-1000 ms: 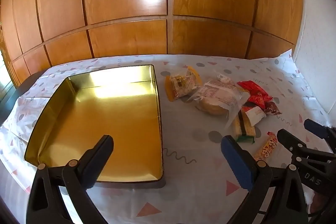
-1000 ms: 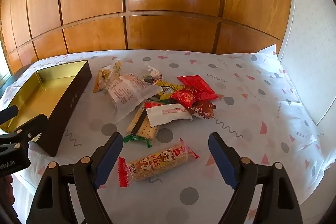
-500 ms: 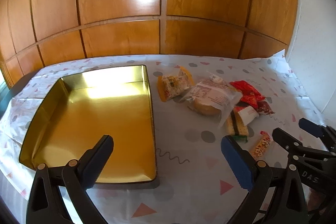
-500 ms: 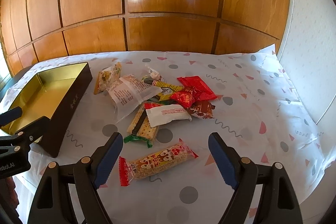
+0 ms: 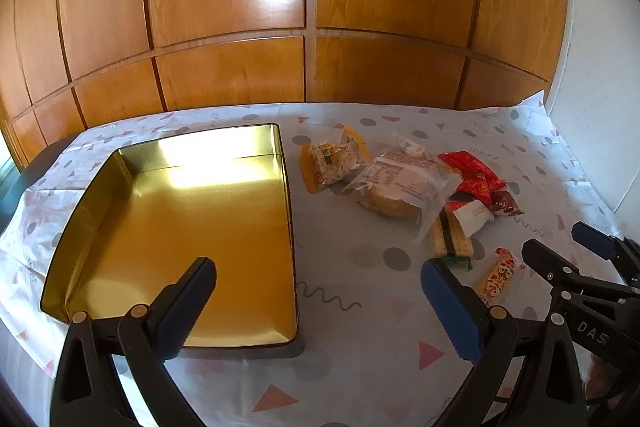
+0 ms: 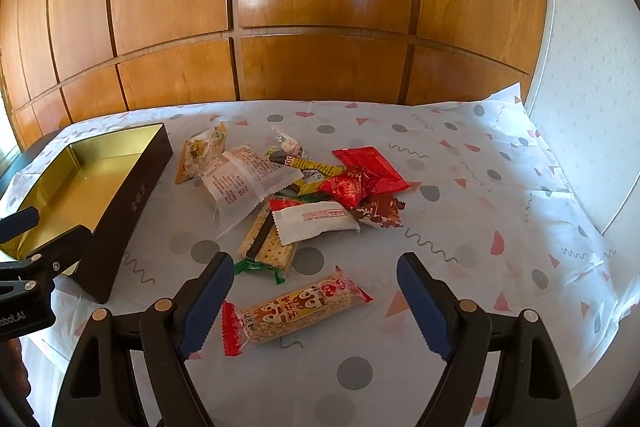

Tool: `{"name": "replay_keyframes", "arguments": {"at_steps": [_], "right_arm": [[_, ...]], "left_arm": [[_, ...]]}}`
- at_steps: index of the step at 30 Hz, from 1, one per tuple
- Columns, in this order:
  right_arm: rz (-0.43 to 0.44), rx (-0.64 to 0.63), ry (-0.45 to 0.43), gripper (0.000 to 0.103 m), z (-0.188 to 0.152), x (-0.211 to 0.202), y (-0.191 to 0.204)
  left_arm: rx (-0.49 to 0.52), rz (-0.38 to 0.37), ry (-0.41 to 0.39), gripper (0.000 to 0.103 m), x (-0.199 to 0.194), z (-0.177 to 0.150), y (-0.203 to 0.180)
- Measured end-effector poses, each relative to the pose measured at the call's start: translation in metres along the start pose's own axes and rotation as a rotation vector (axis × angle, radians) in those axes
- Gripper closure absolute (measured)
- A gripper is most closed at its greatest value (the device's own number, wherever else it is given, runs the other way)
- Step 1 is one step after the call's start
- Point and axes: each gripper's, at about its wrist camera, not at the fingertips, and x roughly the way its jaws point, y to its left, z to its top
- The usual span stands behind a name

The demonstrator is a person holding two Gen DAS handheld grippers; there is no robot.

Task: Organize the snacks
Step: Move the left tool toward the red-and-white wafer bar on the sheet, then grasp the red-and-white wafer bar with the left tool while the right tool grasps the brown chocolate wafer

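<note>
Gold-lined rectangular tin (image 5: 192, 227) sits beside crinkly, possibly plastic wrappers (image 6: 288, 195); our left gripper (image 5: 316, 291) and right gripper (image 6: 316, 291) gape, holding nothing.

Left gripper (image 5: 316, 301): black plastic clamp-style arms, blue ribbed fingertip pads (image 5: 448, 307), brass-coloured rivets. Right gripper (image 6: 316, 303): same build, blue pads (image 6: 208, 301). White lettering "DAS" on its black body in the left wrist view.

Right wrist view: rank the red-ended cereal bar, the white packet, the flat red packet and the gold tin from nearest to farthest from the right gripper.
From the right gripper:
1. Red-ended cereal bar, lying between the fingers.
2. White packet, just beyond, centre.
3. Flat red packet, farther back, slightly right.
4. Gold tin, far left.
</note>
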Motion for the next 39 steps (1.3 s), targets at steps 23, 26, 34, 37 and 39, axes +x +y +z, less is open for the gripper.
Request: {"name": "replay_keyframes", "arguments": {"at_steps": [23,26,34,37,39], "right_arm": [[-0.114,0.149,0.031,0.018,-0.010,0.005,-0.080],[-0.148,0.189,0.034,0.018,-0.014,0.004,-0.101],[-0.149,0.270,0.061,0.018,-0.022,0.006,-0.125],[-0.147,0.280,0.066,0.018,-0.022,0.007,-0.128],[-0.146,0.281,0.065,0.018,-0.022,0.007,-0.130]], "left_arm": [[0.412,-0.302,0.146,0.004,0.024,0.002,-0.065],[0.535,-0.351,0.181,0.006,0.032,0.000,-0.086],[0.740,-0.415,0.271,0.010,0.057,-0.009,-0.144],[0.759,-0.421,0.300,0.018,0.072,-0.011,-0.161],[0.757,-0.412,0.340,0.037,0.089,-0.015,-0.169]]}}
